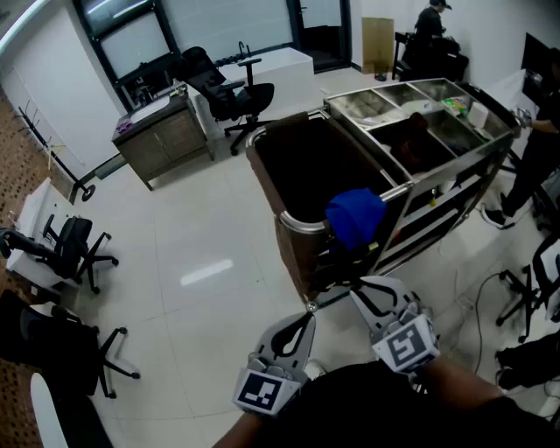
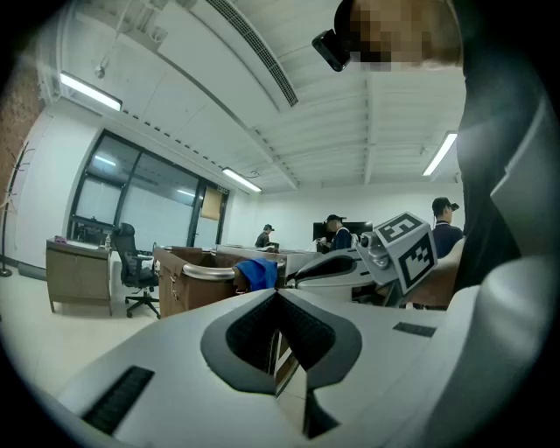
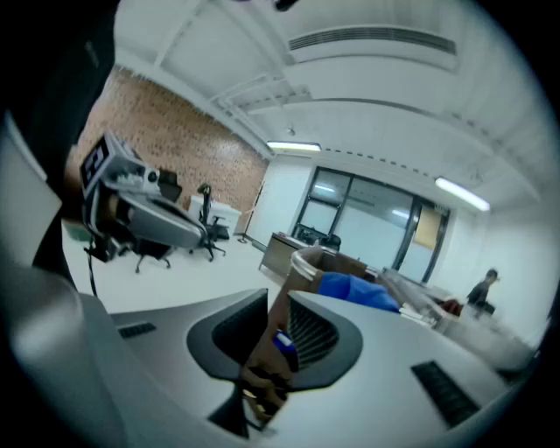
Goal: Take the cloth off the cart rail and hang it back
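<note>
A blue cloth (image 1: 354, 214) hangs bunched over the steel rail (image 1: 302, 225) at the near end of the cart (image 1: 289, 175). Both grippers hover low in the head view, a short way in front of the cart and apart from the cloth. My left gripper (image 1: 308, 311) has its fingertips together and holds nothing. My right gripper (image 1: 369, 289) stands partly open with nothing between its jaws. The left gripper view shows the cloth (image 2: 256, 273) on the rail (image 2: 208, 272) straight ahead of its shut tips (image 2: 277, 291). The right gripper view has the cloth (image 3: 359, 290) just beyond its gap (image 3: 278, 297).
The cart's far part holds steel trays (image 1: 411, 105) with small items. Office chairs (image 1: 232, 87) and a desk (image 1: 166, 131) stand behind it, and more chairs (image 1: 74, 249) at the left. People stand at the far right (image 1: 433, 22). Cables lie on the floor (image 1: 477, 306).
</note>
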